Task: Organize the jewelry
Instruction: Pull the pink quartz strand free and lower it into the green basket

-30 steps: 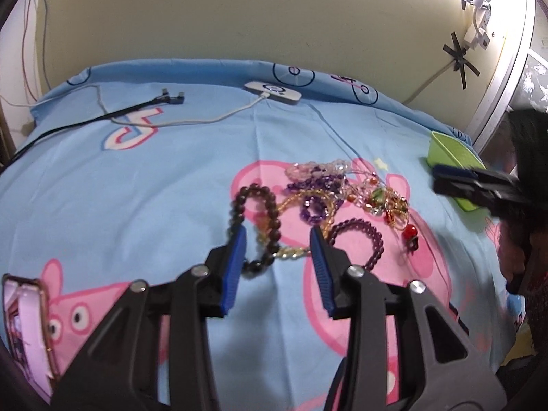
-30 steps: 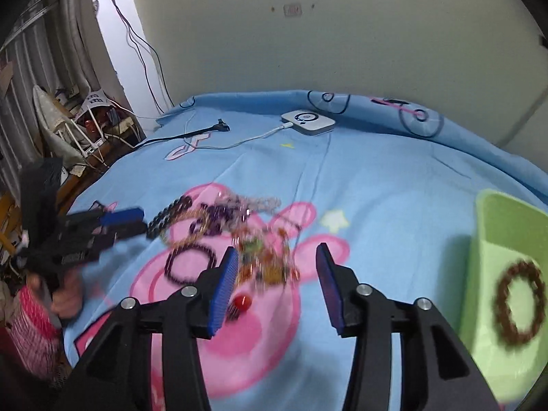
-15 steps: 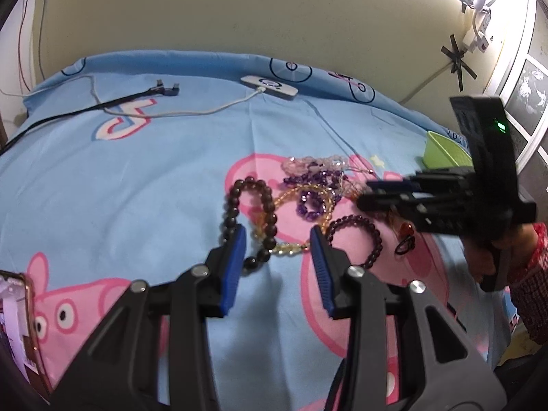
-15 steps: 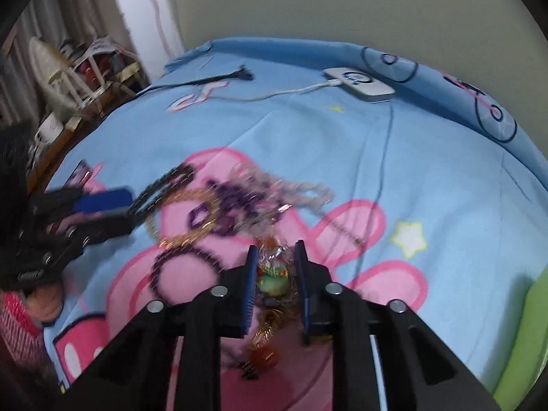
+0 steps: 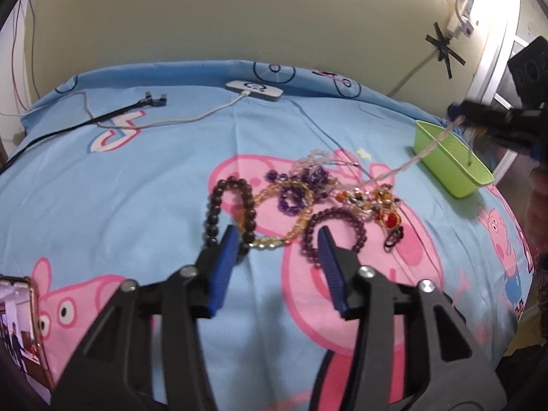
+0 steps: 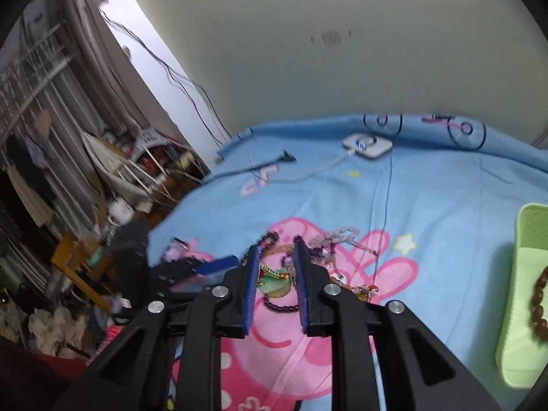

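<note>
Bedsheet [image 5: 120, 185]: pale blue cloth printed with pink cartoon pigs, spread over a bed against a cream wall; a red-and-white printed word lies far left, too distorted to read.
Left tongs [image 5: 275, 239]: released, blue pads spread wide, nothing between them, hovering just short of the jewelry heap.
Phone [image 5: 15, 315]: at the near left edge beside the left tongs, screen lit, no legible text.
Dark bead bracelet [image 5: 233, 212]: touching the left pad's tip, looped ahead of it.
Purple bead bracelet [image 5: 334, 227]: just ahead of the right pad of the left tongs.
Jewelry heap [image 5: 328, 188]: further ahead; amber, violet and clear beads tangled with orange and red charms.
Right tongs [image 6: 275, 267]: clenched on a green pendant [image 6: 275, 286] with a bright beaded cord, lifted above the sheet. In the left view they sit far right, above the tray, with a pale chain [image 5: 411, 162] running from them down to the heap.
Green tray [image 5: 448, 164]: to the right of the right tongs, close by; a brown bead bracelet [image 6: 537, 298] lies inside.
White charger pad [image 5: 254, 89]: far ahead of both tongs near the wall, a round ring mark on top, white cable trailing left; any brand is unreadable.
Black cable [image 5: 102, 116]: far left, beyond the heap.
</note>
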